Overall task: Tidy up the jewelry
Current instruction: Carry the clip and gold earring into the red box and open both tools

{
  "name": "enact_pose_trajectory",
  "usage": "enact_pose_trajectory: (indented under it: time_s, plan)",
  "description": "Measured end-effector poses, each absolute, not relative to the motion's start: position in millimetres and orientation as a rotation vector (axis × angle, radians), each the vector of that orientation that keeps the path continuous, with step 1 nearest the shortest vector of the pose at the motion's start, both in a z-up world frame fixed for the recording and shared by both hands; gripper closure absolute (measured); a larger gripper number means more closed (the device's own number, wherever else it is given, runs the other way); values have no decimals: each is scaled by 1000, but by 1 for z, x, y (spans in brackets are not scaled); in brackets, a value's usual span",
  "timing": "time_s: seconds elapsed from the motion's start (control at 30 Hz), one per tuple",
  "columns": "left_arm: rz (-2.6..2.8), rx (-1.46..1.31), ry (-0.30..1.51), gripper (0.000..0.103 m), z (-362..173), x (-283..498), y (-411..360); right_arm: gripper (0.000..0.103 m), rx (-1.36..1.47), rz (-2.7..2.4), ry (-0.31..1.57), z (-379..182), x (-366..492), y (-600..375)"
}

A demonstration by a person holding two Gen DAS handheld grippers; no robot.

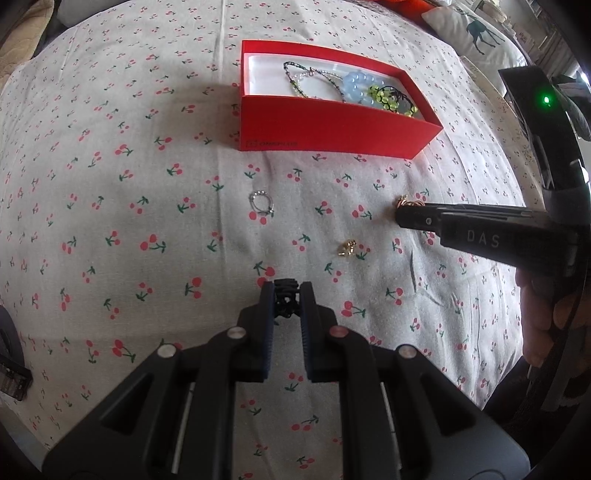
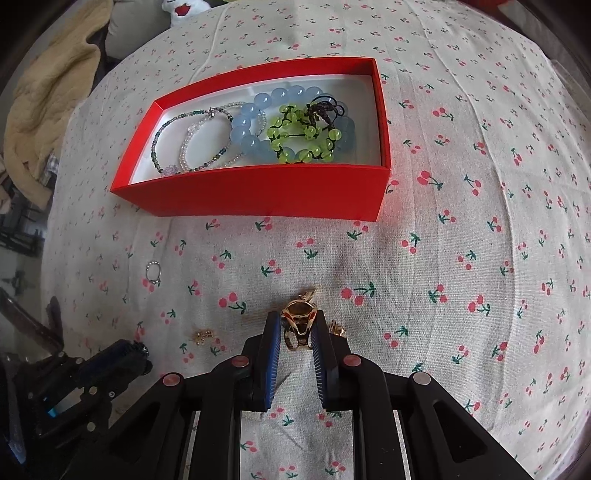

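A red box (image 1: 332,125) (image 2: 258,195) on the cherry-print cloth holds several bead bracelets: blue (image 2: 251,125), green (image 2: 303,140), thin beaded (image 2: 184,140). My left gripper (image 1: 288,295) is shut on a small black beaded piece (image 1: 285,291) just above the cloth. My right gripper (image 2: 297,328) is shut on a gold ring (image 2: 298,325); it shows in the left wrist view (image 1: 402,216). A silver ring (image 1: 261,202) (image 2: 153,273) and a small gold piece (image 1: 347,248) (image 2: 204,335) lie loose on the cloth. Another gold piece (image 2: 338,328) lies by my right finger.
A beige blanket (image 2: 48,103) lies at the far left, a white plush (image 2: 184,7) behind it. A deer-print pillow (image 1: 476,33) sits at the far right. The cloth (image 2: 461,240) spreads wide around the box.
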State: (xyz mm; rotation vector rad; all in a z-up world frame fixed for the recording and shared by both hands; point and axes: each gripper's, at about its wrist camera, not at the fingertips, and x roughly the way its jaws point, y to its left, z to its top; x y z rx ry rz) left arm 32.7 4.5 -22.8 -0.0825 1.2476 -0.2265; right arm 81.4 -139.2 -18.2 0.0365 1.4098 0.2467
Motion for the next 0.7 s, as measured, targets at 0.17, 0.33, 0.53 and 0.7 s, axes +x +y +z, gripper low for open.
enact_pose_trajectory:
  time_s: [0.17, 0.33, 0.53, 0.7]
  plan:
    - [-226, -83, 1245, 88, -22, 33, 5, 93, -60, 240, 1373, -13, 74, -124]
    - [-223, -85, 1239, 88, -19, 33, 8, 93, -116, 247, 1330, -4, 65, -110]
    - [-218, -84, 1236, 88, -16, 35, 10, 93, -134, 269, 1307, 6, 60, -103]
    - [-219, -87, 1222, 88, -9, 41, 10, 93, -82, 313, 1308, 17, 55, -111]
